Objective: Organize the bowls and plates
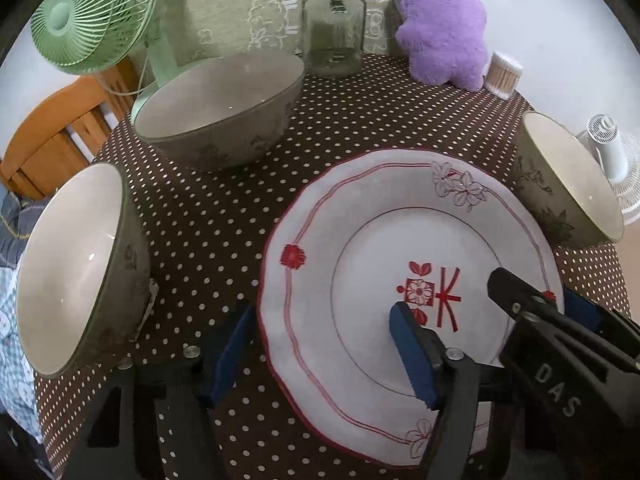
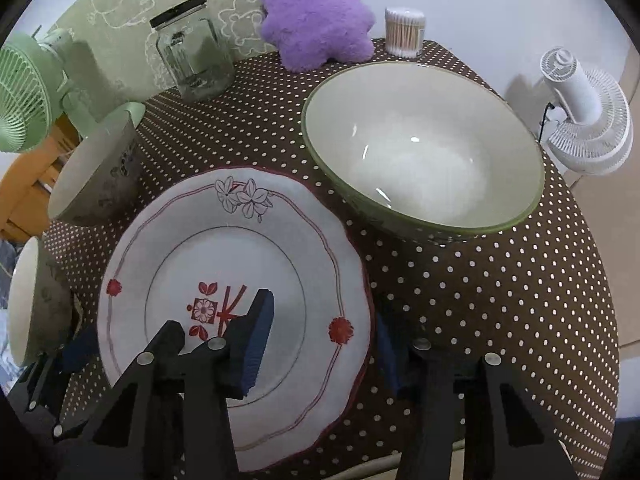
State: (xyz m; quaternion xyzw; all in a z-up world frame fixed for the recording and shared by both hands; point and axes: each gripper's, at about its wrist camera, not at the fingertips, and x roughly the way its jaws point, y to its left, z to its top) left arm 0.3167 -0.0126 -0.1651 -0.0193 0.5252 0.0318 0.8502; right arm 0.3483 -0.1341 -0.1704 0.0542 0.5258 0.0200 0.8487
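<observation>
Setting: a round tabletop (image 2: 500,300) under a brown polka-dot cloth, against a green patterned wall, with a glass jar (image 1: 334,26), a purple plush toy (image 1: 440,20), a tub of cotton swabs (image 2: 404,32), a green fan (image 1: 92,12) and a white fan (image 2: 588,120) round its far edge.

Plate: a white plate (image 1: 360,216) with red trim lies flat near the front edge, between the two tools.

Bowls: three grey-green bowls stand apart from the plate: a left bowl (image 1: 76,268), a far bowl (image 1: 224,104) and a right bowl (image 2: 420,152). None is stacked.

Left tool (image 1: 324,356): jaws apart, straddling the plate's left rim, one finger over the plate and one outside on the cloth.

Right tool (image 2: 324,356): jaws apart, straddling the plate's right rim in the same way.

Step in hand: probably setting up a grip on the plate from both sides; nothing is clamped yet.

Next move: it likely calls for closing on the thin rim and lifting level, since the glazed edge may slip.
</observation>
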